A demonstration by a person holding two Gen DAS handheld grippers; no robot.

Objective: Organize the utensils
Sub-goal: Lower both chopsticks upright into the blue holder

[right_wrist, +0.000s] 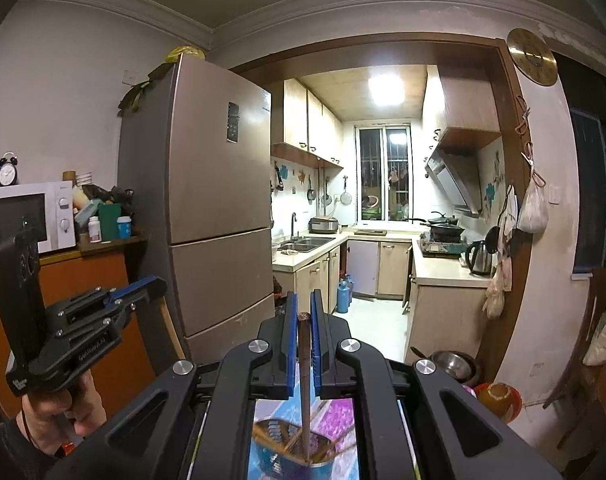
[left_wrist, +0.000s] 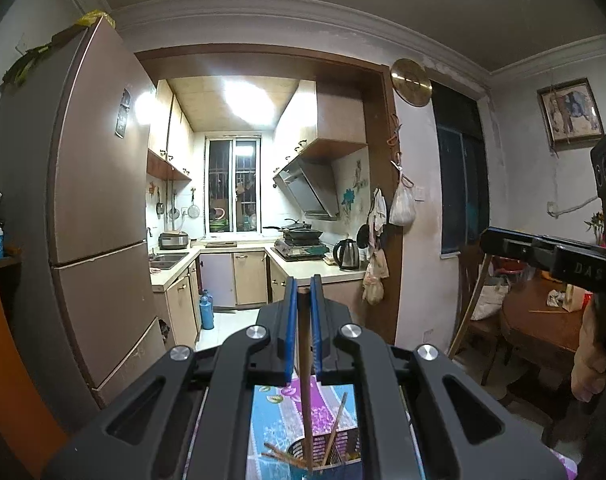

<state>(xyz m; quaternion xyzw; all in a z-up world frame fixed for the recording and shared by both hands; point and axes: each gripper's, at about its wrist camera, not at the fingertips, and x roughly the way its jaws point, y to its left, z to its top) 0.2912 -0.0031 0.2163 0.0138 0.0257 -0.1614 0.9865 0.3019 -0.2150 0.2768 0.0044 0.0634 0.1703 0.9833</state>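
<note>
My left gripper is shut on a brown wooden chopstick that hangs straight down between the blue pads, its lower end in a dark slotted utensil holder with other chopsticks. My right gripper is shut on a darker chopstick whose lower end reaches into a round holder below. Both holders sit on a flowered blue and purple cloth. The right gripper shows at the right edge of the left wrist view; the left gripper shows at the left of the right wrist view.
A tall brown fridge stands left of the kitchen doorway. A microwave sits on an orange cabinet. A round wooden table with a loose chopstick and chairs stands at the right. A metal bowl lies on the floor.
</note>
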